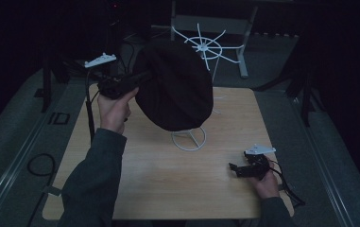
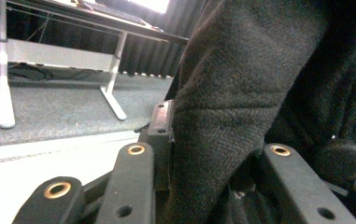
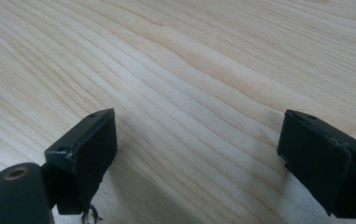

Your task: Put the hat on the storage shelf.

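Note:
A black knitted hat (image 1: 175, 90) sits tilted on a white wire stand (image 1: 188, 138) at the middle of the wooden table (image 1: 168, 184). My left gripper (image 1: 142, 78) reaches in from the left at the hat's upper left edge. In the left gripper view the thick black knit (image 2: 241, 93) fills the gap between the jaws, and my left gripper (image 2: 213, 140) is shut on a fold of it. My right gripper (image 1: 234, 169) rests low at the table's front right. Its jaws stand wide apart over bare wood (image 3: 189, 56), so my right gripper (image 3: 196, 149) is open with nothing between them.
A second white wire stand (image 1: 207, 47) with spokes rises behind the hat, past the table's far edge. A desk with white legs (image 2: 5, 93) stands on the grey carpet beyond. A black cable loop (image 1: 40, 165) lies on the floor at the left.

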Demonstrator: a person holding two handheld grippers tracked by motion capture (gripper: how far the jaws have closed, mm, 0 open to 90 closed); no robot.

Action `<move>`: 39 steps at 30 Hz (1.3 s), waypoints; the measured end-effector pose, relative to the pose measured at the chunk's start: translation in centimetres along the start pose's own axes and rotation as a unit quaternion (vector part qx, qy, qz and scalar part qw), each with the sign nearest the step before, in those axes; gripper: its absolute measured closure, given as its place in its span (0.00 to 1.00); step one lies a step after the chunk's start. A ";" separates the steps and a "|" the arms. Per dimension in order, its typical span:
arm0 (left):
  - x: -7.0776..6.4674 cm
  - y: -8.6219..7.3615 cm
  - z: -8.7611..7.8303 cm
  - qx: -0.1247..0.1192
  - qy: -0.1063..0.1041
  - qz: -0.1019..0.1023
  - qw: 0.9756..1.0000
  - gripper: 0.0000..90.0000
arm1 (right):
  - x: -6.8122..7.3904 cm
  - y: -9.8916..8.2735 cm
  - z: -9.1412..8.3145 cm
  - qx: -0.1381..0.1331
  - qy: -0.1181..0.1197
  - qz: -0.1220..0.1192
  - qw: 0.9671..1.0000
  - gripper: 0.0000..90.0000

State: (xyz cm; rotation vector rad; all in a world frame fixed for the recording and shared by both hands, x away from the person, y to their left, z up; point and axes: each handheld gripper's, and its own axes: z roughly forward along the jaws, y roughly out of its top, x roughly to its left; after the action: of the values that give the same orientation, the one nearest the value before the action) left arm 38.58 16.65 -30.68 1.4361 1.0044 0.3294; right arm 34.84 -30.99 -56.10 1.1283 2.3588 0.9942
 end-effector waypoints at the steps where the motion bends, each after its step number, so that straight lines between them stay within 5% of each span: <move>1: 0.0 0.0 0.0 0.001 0.001 0.001 1.000 0.75 | 0.0 0.0 0.0 0.000 0.000 0.000 1.000 0.13; 28: 0.2 -0.4 0.1 0.019 0.008 0.004 1.000 0.50 | 0.0 0.0 0.0 0.000 0.000 0.000 1.000 0.13; 39: 0.1 -0.5 -0.3 0.023 0.024 0.028 0.999 0.38 | 0.0 0.0 0.0 -0.001 0.000 0.000 1.000 0.13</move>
State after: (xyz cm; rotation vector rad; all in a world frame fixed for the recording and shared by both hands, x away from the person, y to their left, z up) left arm 38.23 16.83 -31.11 1.5060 1.0173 0.3842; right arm 34.85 -30.99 -56.10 1.1278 2.3580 0.9953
